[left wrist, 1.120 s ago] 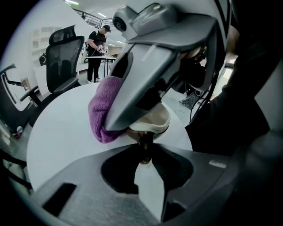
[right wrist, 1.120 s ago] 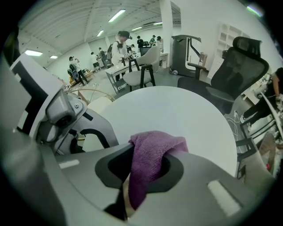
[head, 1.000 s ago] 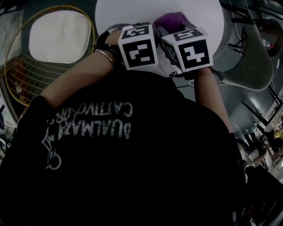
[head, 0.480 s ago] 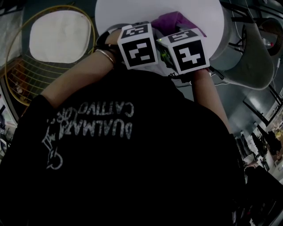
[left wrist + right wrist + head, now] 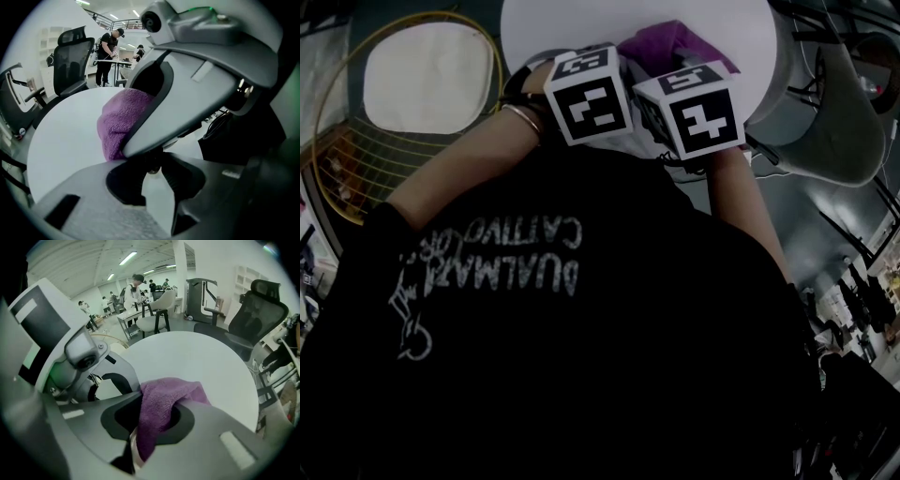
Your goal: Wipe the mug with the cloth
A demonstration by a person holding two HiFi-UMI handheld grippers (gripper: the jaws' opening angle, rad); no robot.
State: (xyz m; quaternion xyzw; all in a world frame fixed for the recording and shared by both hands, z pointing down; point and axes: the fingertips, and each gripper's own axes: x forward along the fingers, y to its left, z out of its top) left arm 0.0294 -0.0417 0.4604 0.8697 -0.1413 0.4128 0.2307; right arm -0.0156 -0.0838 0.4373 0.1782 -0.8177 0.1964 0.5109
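fuzzy purple cloth (image 5: 670, 42) bunched at twelve o'clock over the smooth round white table (image 5: 581, 23), right gripper (image 5: 143, 446) tipped steeply down pinching it, left gripper (image 5: 150, 165) just easing its jaws wider round a small pale bit (image 5: 150, 170), grip unclear.

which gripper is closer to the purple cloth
Right. The right gripper grips the purple cloth; the left gripper sits beside it, jaws just opening wider, apparently empty.

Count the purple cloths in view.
1. The purple terry cloth is pinched in the right tool, above the round white table. More could be hidden beneath the person's arms.
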